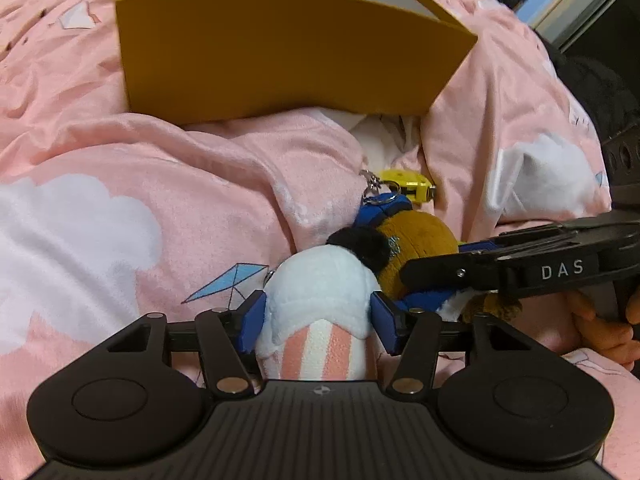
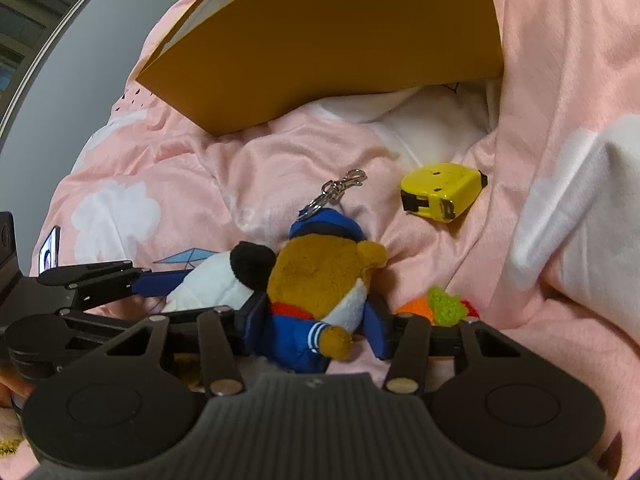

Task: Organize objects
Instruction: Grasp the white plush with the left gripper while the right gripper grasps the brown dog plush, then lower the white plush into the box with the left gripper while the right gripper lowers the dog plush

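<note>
My left gripper [image 1: 316,322] is shut on a white plush toy [image 1: 320,292] with pink stripes and a black ear; the toy also shows in the right wrist view [image 2: 208,284]. My right gripper [image 2: 314,330] is shut on a brown bear plush [image 2: 316,276] in a blue jacket and cap with a metal key clip [image 2: 340,190]. The bear also shows in the left wrist view [image 1: 420,246], with the right gripper's fingers [image 1: 440,268] across it. The two toys lie side by side on the pink blanket [image 1: 180,184]. A yellow open box [image 1: 280,52] stands behind them.
A yellow tape measure [image 2: 440,192] lies on the blanket right of the bear, also seen in the left wrist view [image 1: 408,186]. An orange and green fuzzy thing [image 2: 440,306] lies by my right gripper's right finger. A white pillow patch [image 2: 432,124] shows under the box.
</note>
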Demonstrator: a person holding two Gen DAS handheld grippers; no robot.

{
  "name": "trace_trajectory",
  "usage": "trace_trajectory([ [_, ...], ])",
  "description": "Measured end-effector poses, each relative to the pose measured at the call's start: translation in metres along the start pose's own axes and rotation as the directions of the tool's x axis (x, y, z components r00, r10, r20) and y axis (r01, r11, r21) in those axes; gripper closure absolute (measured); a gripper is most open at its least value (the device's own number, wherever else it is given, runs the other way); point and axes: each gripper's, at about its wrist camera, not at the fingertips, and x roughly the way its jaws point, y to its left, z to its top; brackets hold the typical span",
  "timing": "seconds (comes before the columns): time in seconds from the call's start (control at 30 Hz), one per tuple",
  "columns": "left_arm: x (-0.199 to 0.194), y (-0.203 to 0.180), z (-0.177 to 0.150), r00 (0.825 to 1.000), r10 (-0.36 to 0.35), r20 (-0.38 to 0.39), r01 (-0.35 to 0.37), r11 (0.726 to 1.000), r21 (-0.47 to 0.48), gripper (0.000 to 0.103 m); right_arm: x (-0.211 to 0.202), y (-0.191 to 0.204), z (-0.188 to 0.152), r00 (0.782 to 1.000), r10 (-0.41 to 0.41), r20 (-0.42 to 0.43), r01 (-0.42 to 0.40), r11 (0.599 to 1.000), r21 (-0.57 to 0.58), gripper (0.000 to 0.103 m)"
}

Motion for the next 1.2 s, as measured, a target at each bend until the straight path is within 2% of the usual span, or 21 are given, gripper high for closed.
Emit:
trace_trajectory([
  [0.17,-0.009,0.006,-0.002,0.999,-0.014,0.049,0.016,0.999,-0.039,0.043,-0.018,0.004,-0.004,0.999,0.002,0.053,0.0,0.999,-0.041,0.056],
  [0.33,-0.024,0.008,-0.001,0.991,-0.032,0.131,0.041,0.997,-0.064,0.043,-0.036,0.012,-0.007,0.993,-0.008,0.12,0.018,0.996,-0.083,0.056],
  [0.47,-0.04,0.006,0.004,0.972,-0.046,0.23,0.061,0.997,-0.056,0.043,-0.045,0.022,-0.006,0.985,-0.029,0.169,0.05,0.991,-0.124,0.056],
  [0.6,-0.052,0.0,0.013,0.956,-0.031,0.293,0.044,0.998,-0.037,0.043,-0.058,0.032,-0.002,0.971,-0.058,0.23,0.099,0.98,-0.171,0.056],
  [0.7,-0.062,-0.006,0.025,0.94,-0.025,0.34,0.033,0.999,-0.017,0.043,-0.073,0.035,0.006,0.961,-0.049,0.272,0.104,0.976,-0.192,0.056],
  [0.83,-0.08,-0.011,0.052,0.918,-0.043,0.394,0.051,0.999,-0.011,0.043,-0.099,0.043,0.027,0.943,-0.047,0.331,0.132,0.962,-0.238,0.056],
  [1.03,-0.096,-0.017,0.114,0.877,-0.065,0.477,0.077,0.997,-0.007,0.043,-0.131,0.051,0.076,0.909,-0.056,0.414,0.189,0.939,-0.286,0.056],
  [1.2,-0.082,-0.018,0.164,0.864,-0.065,0.499,0.089,0.996,-0.025,0.043,-0.131,0.047,0.127,0.895,-0.081,0.44,0.218,0.937,-0.272,0.056],
])
